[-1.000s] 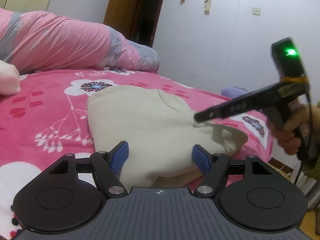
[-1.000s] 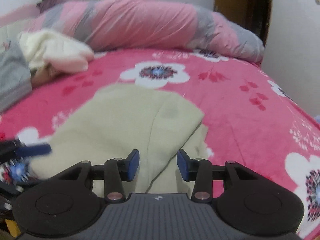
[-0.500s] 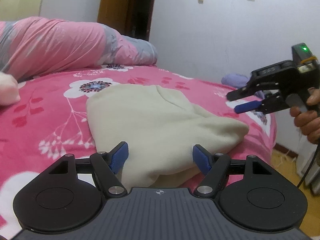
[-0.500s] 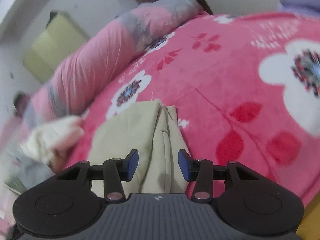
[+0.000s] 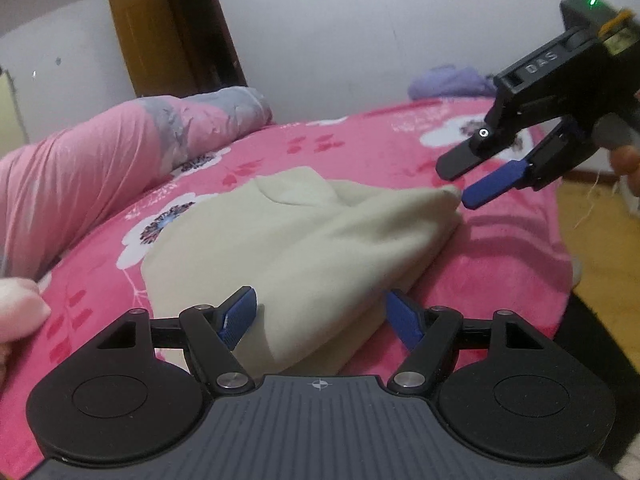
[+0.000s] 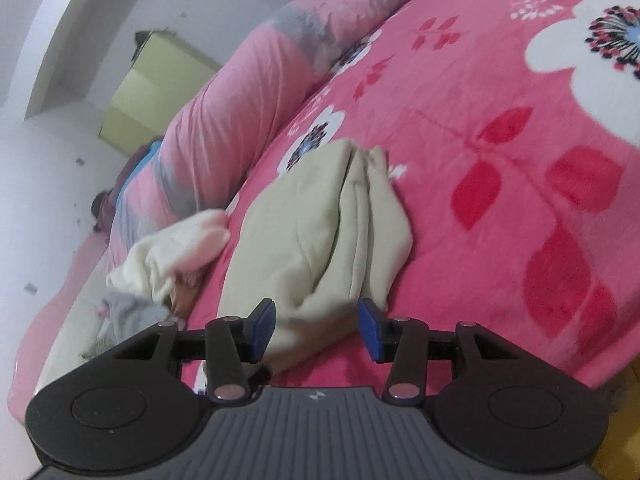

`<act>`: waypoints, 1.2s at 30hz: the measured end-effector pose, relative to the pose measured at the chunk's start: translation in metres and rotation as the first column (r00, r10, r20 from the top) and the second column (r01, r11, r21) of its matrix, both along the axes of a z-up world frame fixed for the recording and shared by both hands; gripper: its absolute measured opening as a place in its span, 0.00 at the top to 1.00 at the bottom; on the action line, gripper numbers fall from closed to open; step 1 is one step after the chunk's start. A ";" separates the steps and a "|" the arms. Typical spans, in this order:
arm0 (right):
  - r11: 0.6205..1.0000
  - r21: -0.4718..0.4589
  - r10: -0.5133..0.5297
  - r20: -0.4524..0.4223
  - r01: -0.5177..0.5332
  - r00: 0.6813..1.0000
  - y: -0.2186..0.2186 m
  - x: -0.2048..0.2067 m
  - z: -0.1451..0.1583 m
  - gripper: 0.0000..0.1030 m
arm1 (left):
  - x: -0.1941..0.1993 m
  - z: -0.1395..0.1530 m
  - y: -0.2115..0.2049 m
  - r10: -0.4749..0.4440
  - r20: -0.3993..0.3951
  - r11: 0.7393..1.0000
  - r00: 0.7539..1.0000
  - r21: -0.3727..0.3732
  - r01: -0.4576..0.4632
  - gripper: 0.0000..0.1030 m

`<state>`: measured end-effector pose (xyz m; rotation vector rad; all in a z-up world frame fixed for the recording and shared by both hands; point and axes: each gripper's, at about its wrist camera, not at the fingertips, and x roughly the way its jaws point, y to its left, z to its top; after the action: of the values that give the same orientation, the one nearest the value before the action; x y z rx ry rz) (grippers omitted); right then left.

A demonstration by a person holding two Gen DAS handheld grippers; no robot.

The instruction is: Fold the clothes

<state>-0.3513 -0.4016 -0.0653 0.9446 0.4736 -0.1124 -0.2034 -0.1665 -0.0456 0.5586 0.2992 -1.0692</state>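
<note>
Pink floral bedding (image 5: 500, 248) fills most of both views, with a rolled pink-and-grey quilt (image 5: 100, 168) lying along the upper left of the frame. At the centre the cream garment (image 5: 320, 232) is spread, folded into layers, its near edge between the blue pads of each tool. Compared with half a second ago, the right gripper (image 5: 468, 184) is seen lower and closer in the left wrist view, its tips now just beside the garment's right corner, fingers apart and empty. The left gripper (image 5: 320, 316) is held open as before over the near edge, gripping nothing.
</note>
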 end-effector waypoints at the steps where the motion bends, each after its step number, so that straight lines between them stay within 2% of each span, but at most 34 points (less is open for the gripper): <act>1: 1.000 -0.009 0.014 0.005 -0.014 1.000 0.003 0.001 -0.001 0.53 | 0.001 0.000 -0.002 0.009 -0.003 1.000 1.000 0.001 -0.009 0.30; 6: 0.993 -0.116 0.006 -0.020 -0.009 1.000 0.019 0.010 -0.002 0.58 | 0.005 0.002 -0.012 0.054 -0.020 0.999 0.998 0.009 -0.053 0.33; 9: 0.994 -0.104 -0.014 0.033 0.017 0.999 0.017 0.009 -0.002 0.68 | 0.005 0.005 -0.014 0.065 -0.028 0.998 0.997 -0.003 -0.065 0.35; 12: 0.996 -0.084 -0.014 0.072 0.020 0.997 0.015 0.013 -0.001 0.70 | 0.008 0.006 -0.017 0.077 -0.046 0.997 0.996 -0.016 -0.078 0.35; 15: 0.999 -0.022 -0.038 0.040 0.039 0.998 0.009 0.018 -0.010 0.65 | 0.012 0.006 -0.020 0.086 -0.082 0.996 0.993 -0.012 -0.088 0.34; 22: 0.991 0.121 -0.070 0.059 0.063 0.996 -0.007 0.019 -0.024 0.53 | 0.009 0.003 -0.022 0.086 -0.071 0.996 0.994 -0.004 -0.087 0.35; 25: 0.971 0.225 -0.104 0.092 0.081 0.990 -0.017 0.021 -0.034 0.53 | 0.008 0.000 -0.023 0.089 -0.072 0.996 0.993 0.009 -0.089 0.36; 27: 0.972 0.215 -0.118 0.105 0.093 0.988 -0.017 0.024 -0.033 0.55 | 0.005 -0.004 -0.025 0.093 -0.051 0.995 0.994 0.026 -0.092 0.36; 30: 0.987 0.115 -0.124 0.116 0.111 0.985 -0.005 0.031 -0.021 0.82 | 0.002 -0.005 -0.026 0.099 -0.035 0.995 0.994 0.027 -0.098 0.38; 31: 0.991 0.069 -0.125 0.126 0.117 0.984 0.001 0.034 -0.014 0.85 | 0.004 -0.004 -0.026 0.103 -0.042 0.995 0.994 0.021 -0.103 0.41; 33: 0.988 -0.096 -0.105 0.165 0.122 0.981 0.018 0.038 0.012 0.86 | 0.007 0.001 -0.026 0.112 -0.055 0.994 0.992 0.004 -0.112 0.47; 36: 0.950 -0.290 -0.048 0.233 0.116 0.971 0.044 0.037 0.041 0.87 | 0.010 0.008 -0.029 0.121 -0.071 0.992 0.990 -0.019 -0.123 0.47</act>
<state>-0.3140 -0.3574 -0.0239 0.6650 0.1995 -0.1481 -0.1930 -0.1951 -0.0374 0.4765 0.3768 -0.9739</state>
